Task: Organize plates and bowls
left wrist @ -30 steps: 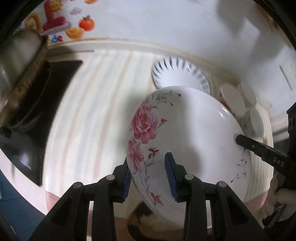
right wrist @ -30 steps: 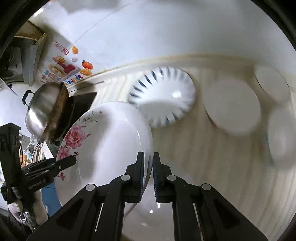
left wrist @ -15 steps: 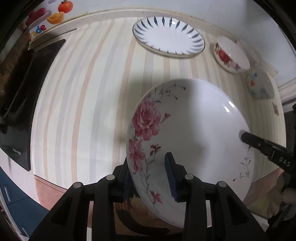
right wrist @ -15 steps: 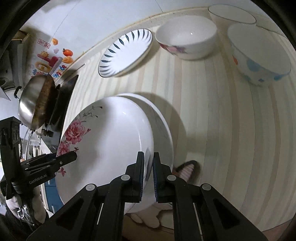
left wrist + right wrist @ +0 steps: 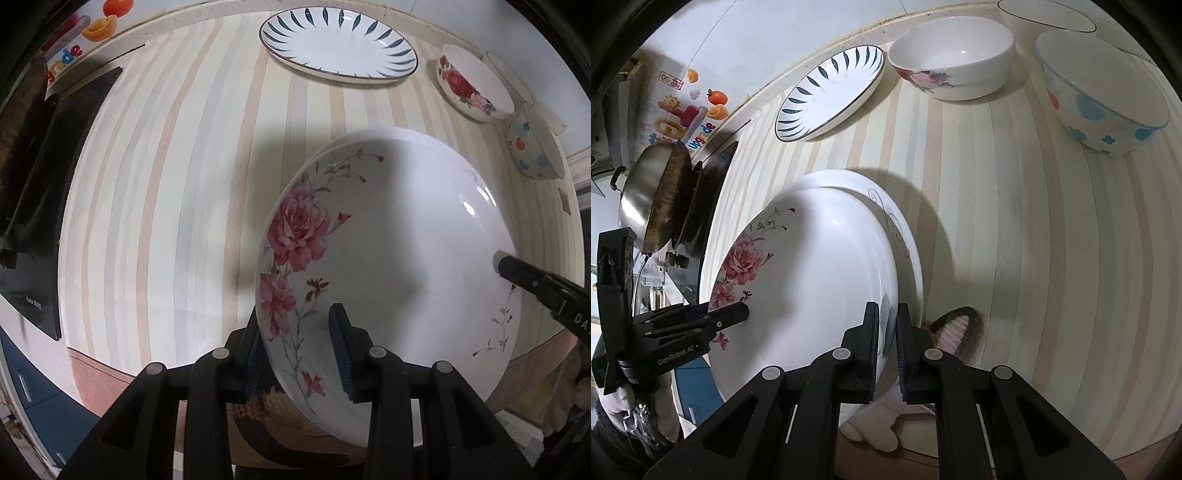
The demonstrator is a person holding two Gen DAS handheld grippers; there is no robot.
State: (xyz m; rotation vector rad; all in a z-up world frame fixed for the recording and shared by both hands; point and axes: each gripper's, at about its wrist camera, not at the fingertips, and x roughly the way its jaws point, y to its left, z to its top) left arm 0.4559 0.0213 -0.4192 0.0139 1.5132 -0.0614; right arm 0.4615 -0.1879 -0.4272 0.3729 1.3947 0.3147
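A white rose-patterned plate is held by both grippers over the striped counter. My left gripper is shut on its near left rim. My right gripper is shut on its right rim. Just under it lies a second white plate with a thin scroll pattern, whose edge shows beyond the held plate. The right gripper's finger shows in the left wrist view, and the left gripper shows in the right wrist view.
A blue-leaf plate lies at the back. A rose bowl, a blue-heart bowl and a plain bowl stand at the back right. A steel pan sits on a black stove at left.
The rose plate came down from in front of the wall towards the counter edge and now hangs just over the scroll plate. Both grippers kept their hold.
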